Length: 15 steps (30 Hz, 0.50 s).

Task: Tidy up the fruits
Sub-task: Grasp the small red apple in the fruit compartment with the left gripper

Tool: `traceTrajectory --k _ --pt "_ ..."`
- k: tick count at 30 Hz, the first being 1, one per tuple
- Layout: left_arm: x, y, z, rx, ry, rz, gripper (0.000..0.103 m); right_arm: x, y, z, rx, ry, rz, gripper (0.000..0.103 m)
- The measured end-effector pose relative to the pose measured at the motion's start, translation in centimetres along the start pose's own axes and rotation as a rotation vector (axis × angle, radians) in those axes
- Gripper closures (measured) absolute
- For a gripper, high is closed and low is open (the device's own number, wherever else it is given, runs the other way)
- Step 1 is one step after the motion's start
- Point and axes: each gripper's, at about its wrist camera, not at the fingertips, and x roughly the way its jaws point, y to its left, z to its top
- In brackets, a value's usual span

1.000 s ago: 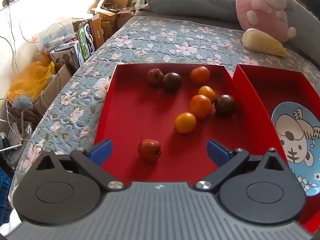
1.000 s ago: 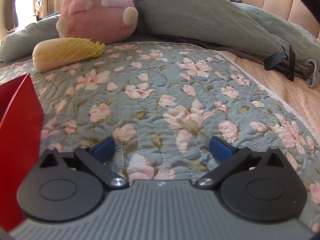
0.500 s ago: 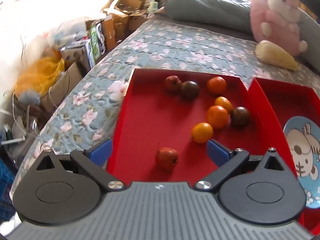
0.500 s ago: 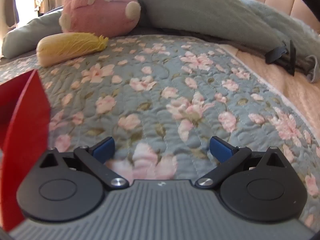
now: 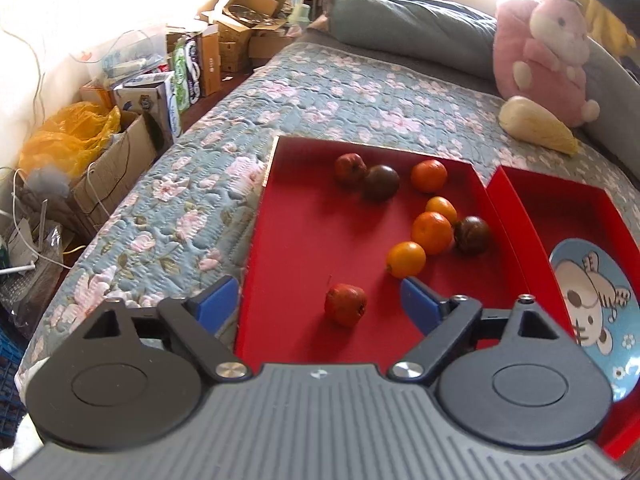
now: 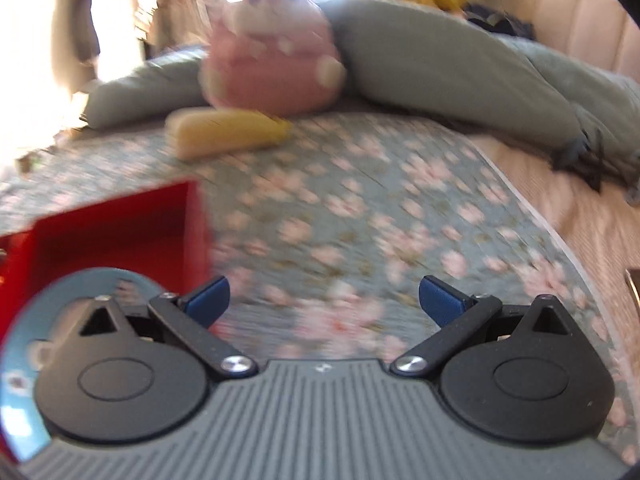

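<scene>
In the left wrist view a red tray [image 5: 304, 240] on the bed holds several fruits: a small red one [image 5: 345, 305] nearest me, several orange ones [image 5: 431, 232] and two dark ones [image 5: 472, 235]. A second red tray [image 5: 560, 208] to its right holds a blue cartoon plate [image 5: 592, 300]. My left gripper [image 5: 320, 304] is open and empty above the first tray's near edge. My right gripper [image 6: 324, 300] is open and empty over the quilt, beside the second tray [image 6: 120, 220] and the plate [image 6: 24, 420]. That view is blurred.
A floral quilt [image 5: 320, 92] covers the bed. A pink plush toy [image 5: 544, 60], a cabbage [image 5: 536, 130] and a grey pillow [image 5: 412, 36] lie at the far end. Cardboard boxes [image 5: 208, 60] and a yellow bag [image 5: 68, 136] crowd the floor left of the bed.
The left gripper has pulled back and shifted left, so the fruit tray sits further right. The right gripper has risen and swung left, bringing the second tray and plate into view.
</scene>
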Motion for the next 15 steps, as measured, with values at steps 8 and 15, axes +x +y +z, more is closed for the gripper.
traceTrajectory --k 8,15 --pt "1.6 -1.2 -0.7 0.045 0.056 -0.001 0.026 -4.4 13.3 2.3 -0.205 -0.039 0.423 0.0" --pt "3.4 -1.3 -1.1 0.085 0.117 0.003 0.041 -2.8 23.2 1.4 -0.347 0.069 0.548 0.031"
